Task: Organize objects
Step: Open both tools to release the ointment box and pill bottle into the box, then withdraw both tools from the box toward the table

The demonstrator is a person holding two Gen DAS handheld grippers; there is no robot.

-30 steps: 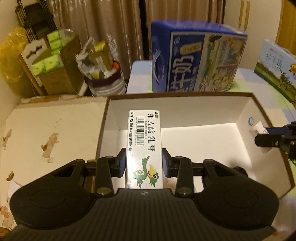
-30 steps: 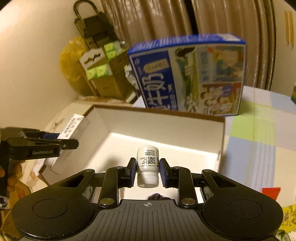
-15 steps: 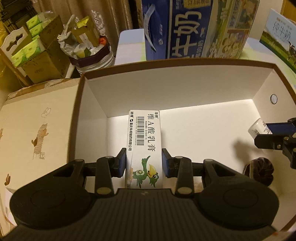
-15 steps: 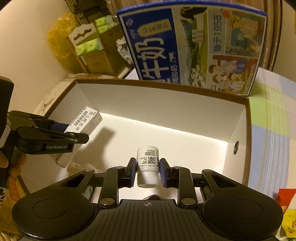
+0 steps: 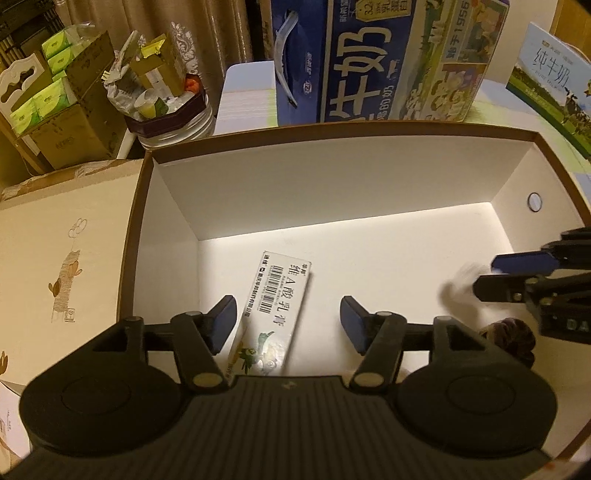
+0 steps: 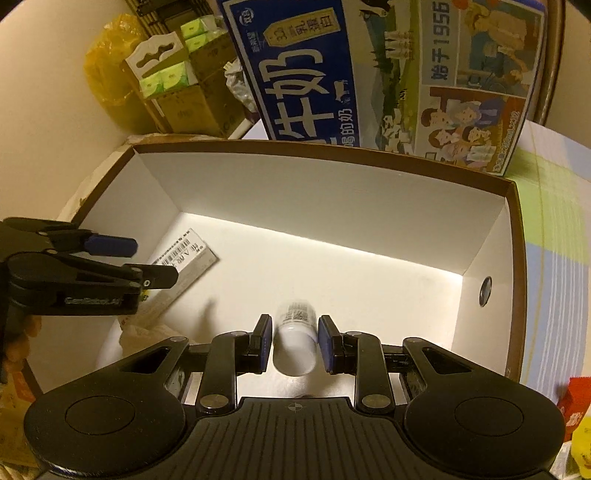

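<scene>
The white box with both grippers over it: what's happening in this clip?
A person with two handheld grippers is putting small items into the open box. The left gripper is open, and the ointment carton lies loose on the box floor between its fingers. The right gripper is also open, its fingers on either side of a blurred white bottle with gaps showing.

I am working in a lived-in home: curtains (image 5: 221,33) hang behind, a milk carton case (image 6: 388,74) stands on a checked tablecloth (image 6: 554,221), and tissue packs (image 5: 44,85) fill cardboard boxes nearby.
</scene>
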